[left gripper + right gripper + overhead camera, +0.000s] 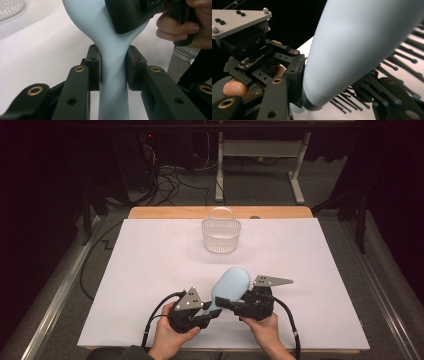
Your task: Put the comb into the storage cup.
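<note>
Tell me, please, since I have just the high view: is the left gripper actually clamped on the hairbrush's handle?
Observer: Yes, the left gripper's pads press both sides of the hairbrush's narrow neck.
Operator: Thank you. And where does the right gripper sit?
Observer: On the brush head: one pad lies against the smooth back, and the other jaw is among the bristles.

Left gripper clamped, right gripper clamped

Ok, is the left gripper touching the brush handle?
Touching. In the left gripper view, both pads of the left gripper press against the narrow blue handle of the hairbrush.
</note>
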`<state>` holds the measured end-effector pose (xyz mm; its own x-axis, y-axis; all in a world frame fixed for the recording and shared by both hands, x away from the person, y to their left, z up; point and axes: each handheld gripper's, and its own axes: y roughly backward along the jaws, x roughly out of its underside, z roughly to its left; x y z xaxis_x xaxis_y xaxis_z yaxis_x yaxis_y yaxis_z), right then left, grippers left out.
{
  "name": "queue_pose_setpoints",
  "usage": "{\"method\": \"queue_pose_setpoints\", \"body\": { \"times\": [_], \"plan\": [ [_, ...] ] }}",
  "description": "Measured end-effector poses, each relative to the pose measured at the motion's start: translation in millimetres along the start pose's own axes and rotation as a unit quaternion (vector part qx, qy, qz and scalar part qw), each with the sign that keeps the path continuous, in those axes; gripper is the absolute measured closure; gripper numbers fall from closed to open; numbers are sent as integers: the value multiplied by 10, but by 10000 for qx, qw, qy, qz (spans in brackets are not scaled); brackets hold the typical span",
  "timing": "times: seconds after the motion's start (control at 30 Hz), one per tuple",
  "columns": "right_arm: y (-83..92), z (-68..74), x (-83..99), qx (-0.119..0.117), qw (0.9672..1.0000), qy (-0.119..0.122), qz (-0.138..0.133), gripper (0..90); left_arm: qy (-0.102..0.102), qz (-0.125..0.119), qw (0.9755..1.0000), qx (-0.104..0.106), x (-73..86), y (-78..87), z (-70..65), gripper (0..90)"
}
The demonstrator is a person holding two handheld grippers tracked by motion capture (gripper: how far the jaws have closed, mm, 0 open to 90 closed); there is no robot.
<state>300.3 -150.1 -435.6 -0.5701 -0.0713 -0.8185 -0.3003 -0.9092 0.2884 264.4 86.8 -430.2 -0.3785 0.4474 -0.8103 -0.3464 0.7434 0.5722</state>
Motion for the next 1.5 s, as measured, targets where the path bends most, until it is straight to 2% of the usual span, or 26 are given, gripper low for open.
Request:
{"method": "queue_pose_setpoints", "body": {
  "times": [0.17, 0.33, 0.53, 0.67, 1.1, 1.23, 1.3, 1.5],
  "plan": [
    [3, 14, -16, -18, 10000, -6, 36, 542, -10, -8, 10000, 14, 1, 11, 8, 681],
    [17, -4, -27, 107, 9999, -9, 57, 553, 13, -47, 10000, -49, 1, 33, 26, 590],
    [94, -17, -70, 150, 9999, 4, -69, 558, 152, -86, 9998, -66, -4, 58, 66, 484],
    [150, -30, -100, 216, 9997, 19, -136, 558, 173, -72, 9998, -111, -7, 50, 73, 426],
    [198, -37, -130, 353, 9992, 122, -132, 556, 135, -124, 9995, -262, 11, 78, 124, 369],
    [221, -46, -139, 385, 9991, 114, -141, 556, 194, -161, 9992, -300, 28, 100, 155, 354],
    [228, -49, -141, 386, 9991, 124, -140, 555, 194, -205, 9989, -383, 40, 110, 168, 323],
    [239, -48, -153, 396, 9990, 135, -130, 554, 216, -223, 9986, -425, 85, 134, 218, 276]
  ]
}}
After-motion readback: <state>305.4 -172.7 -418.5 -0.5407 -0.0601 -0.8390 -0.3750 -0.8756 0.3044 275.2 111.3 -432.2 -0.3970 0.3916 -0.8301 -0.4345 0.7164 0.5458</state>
